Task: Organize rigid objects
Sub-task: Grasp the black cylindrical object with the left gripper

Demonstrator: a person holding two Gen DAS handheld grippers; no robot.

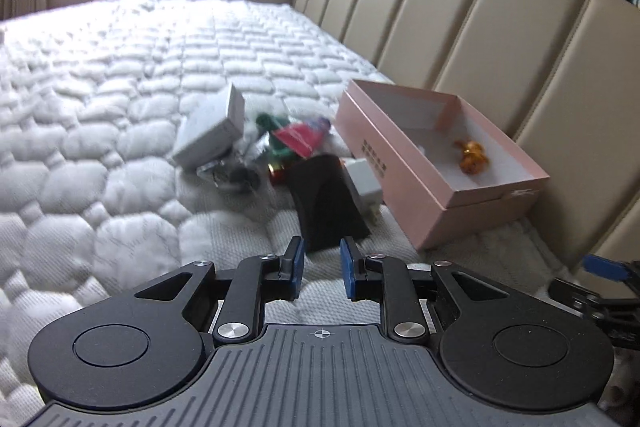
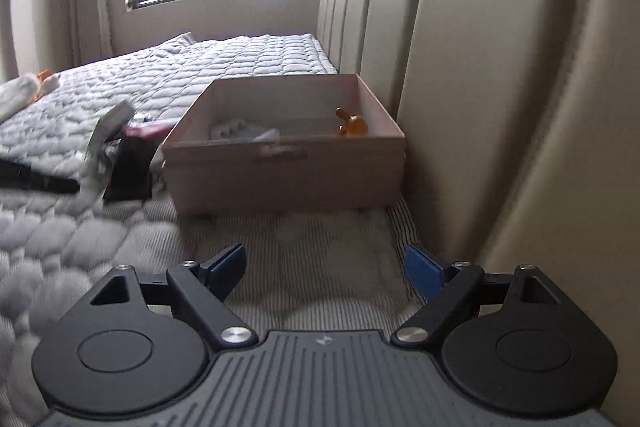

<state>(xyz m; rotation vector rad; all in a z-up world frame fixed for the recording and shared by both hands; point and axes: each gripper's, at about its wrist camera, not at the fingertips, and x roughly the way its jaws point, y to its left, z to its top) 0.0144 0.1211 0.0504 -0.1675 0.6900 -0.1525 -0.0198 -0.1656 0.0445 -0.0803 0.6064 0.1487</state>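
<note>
Clutter lies on the quilted mattress (image 1: 120,131) left of your pink box (image 1: 400,163): a white carton (image 1: 212,131), a black wedge (image 1: 326,203) directly ahead of your left gripper (image 1: 322,267), and blurred red and green items behind it. An orange figurine (image 1: 471,157) sits inside the box against the headboard (image 1: 520,47). Your left gripper's jaws stand narrowly apart, your right gripper (image 2: 326,271) is wide open, and both are empty.

The left gripper (image 1: 322,269) sits low and level, pointing forward, its blue-padded fingers (image 1: 297,267) drawn fairly near each other with a narrow gap between them and nothing held. The right gripper (image 2: 325,271) is also low and level, its fingers (image 2: 423,270) spread wide apart and empty. Its tip shows at the right edge of the left wrist view.
</note>
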